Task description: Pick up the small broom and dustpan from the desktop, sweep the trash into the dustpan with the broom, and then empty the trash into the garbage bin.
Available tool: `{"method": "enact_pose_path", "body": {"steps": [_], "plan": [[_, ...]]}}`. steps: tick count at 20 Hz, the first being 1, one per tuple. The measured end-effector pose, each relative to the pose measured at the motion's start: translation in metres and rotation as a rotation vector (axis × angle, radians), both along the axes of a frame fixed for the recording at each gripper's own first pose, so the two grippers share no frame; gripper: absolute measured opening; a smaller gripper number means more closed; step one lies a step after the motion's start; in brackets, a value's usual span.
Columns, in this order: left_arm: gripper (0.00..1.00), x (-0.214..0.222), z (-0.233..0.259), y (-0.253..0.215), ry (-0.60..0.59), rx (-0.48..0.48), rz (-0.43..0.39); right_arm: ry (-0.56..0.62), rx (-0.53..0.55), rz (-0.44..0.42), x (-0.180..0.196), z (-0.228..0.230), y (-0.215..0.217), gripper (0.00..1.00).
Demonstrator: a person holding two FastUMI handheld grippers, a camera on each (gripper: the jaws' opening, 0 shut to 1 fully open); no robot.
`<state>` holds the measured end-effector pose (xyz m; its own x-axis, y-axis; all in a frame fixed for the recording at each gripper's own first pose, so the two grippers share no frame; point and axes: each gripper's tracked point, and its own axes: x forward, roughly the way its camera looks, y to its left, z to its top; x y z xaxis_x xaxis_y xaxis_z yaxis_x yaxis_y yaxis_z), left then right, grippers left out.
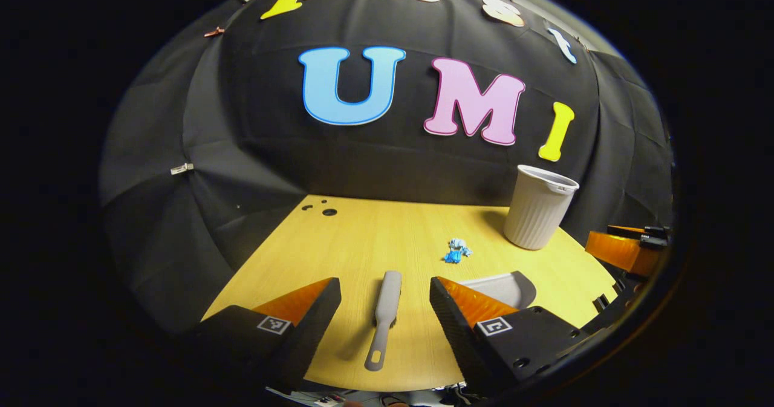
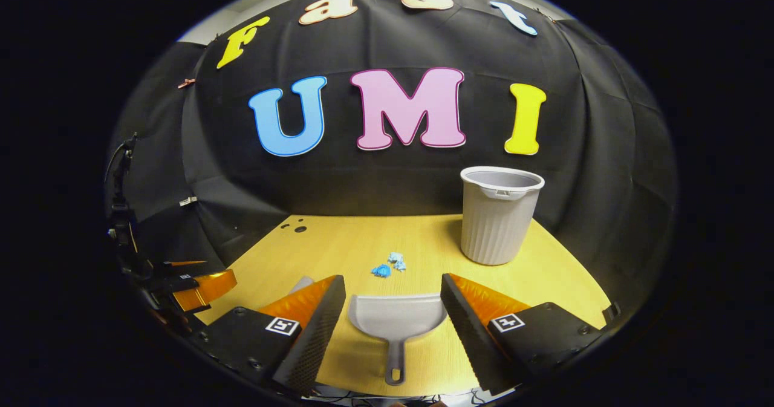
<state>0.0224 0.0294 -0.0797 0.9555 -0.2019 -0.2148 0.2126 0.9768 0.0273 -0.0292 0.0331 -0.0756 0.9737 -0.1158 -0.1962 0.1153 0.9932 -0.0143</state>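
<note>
A small grey broom (image 1: 383, 316) lies on the wooden desktop (image 1: 375, 231), handle toward me, between the spread fingers of my left gripper (image 1: 385, 295), which is open and above it. The grey dustpan (image 2: 396, 322) lies flat with its handle toward me, between the fingers of my open right gripper (image 2: 393, 292). Part of the dustpan (image 1: 502, 286) shows to the right of the broom. Crumpled blue trash (image 1: 457, 251) (image 2: 388, 265) rests on the desk beyond both tools. The grey ribbed garbage bin (image 1: 538, 207) (image 2: 499, 213) stands upright at the back right.
Black cloth walls close the desk at the back and sides. A few dark holes (image 1: 323, 207) mark the desk's far left corner. The other gripper (image 1: 626, 250) (image 2: 193, 289) shows at each view's edge. The desk's near edge runs just under the fingers.
</note>
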Motion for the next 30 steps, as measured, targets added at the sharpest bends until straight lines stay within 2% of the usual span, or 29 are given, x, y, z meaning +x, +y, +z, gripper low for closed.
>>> {"method": "enact_pose_path", "body": {"steps": [2, 6, 7, 8, 18, 22, 24, 25, 26, 27, 29, 30], "plan": [[0.96, 0.008, -0.013, 0.013, 0.044, 0.049, 0.03, 0.016, 0.012, -0.009, -0.003, -0.007, 0.002, 0.99], [0.96, 0.017, -0.054, 0.008, 0.187, 0.099, -0.03, 0.063, 0.041, -0.038, -0.011, -0.026, 0.001, 0.99], [0.92, 0.02, -0.064, 0.008, 0.227, 0.11, -0.039, 0.076, 0.047, -0.045, -0.014, -0.031, 0.001, 0.99], [0.95, 0.023, -0.076, 0.009, 0.273, 0.124, -0.038, 0.087, 0.051, -0.05, -0.017, -0.036, 0.001, 0.99], [0.95, 0.063, -0.163, 0.0, 0.611, 0.256, -0.144, 0.184, 0.089, -0.126, -0.041, -0.074, -0.008, 0.99], [0.89, 0.077, -0.184, -0.007, 0.711, 0.261, -0.149, 0.225, 0.115, -0.168, -0.059, -0.089, -0.016, 0.99], [0.82, 0.077, -0.194, -0.009, 0.762, 0.256, -0.148, 0.249, 0.123, -0.176, -0.066, -0.093, -0.019, 0.99], [0.72, 0.078, -0.197, -0.012, 0.781, 0.25, -0.15, 0.254, 0.118, -0.179, -0.068, -0.093, -0.022, 0.99], [0.74, 0.078, -0.199, -0.01, 0.791, 0.256, -0.141, 0.257, 0.114, -0.183, -0.069, -0.094, -0.025, 0.99], [0.69, 0.083, -0.198, -0.01, 0.774, 0.269, -0.136, 0.261, 0.118, -0.189, -0.07, -0.095, -0.028, 0.99], [0.53, 0.085, -0.2, -0.009, 0.764, 0.292, -0.126, 0.262, 0.141, -0.202, -0.069, -0.095, -0.03, 0.99], [0.53, 0.088, -0.2, -0.007, 0.753, 0.311, -0.122, 0.263, 0.157, -0.207, -0.067, -0.097, -0.031, 0.99]]}}
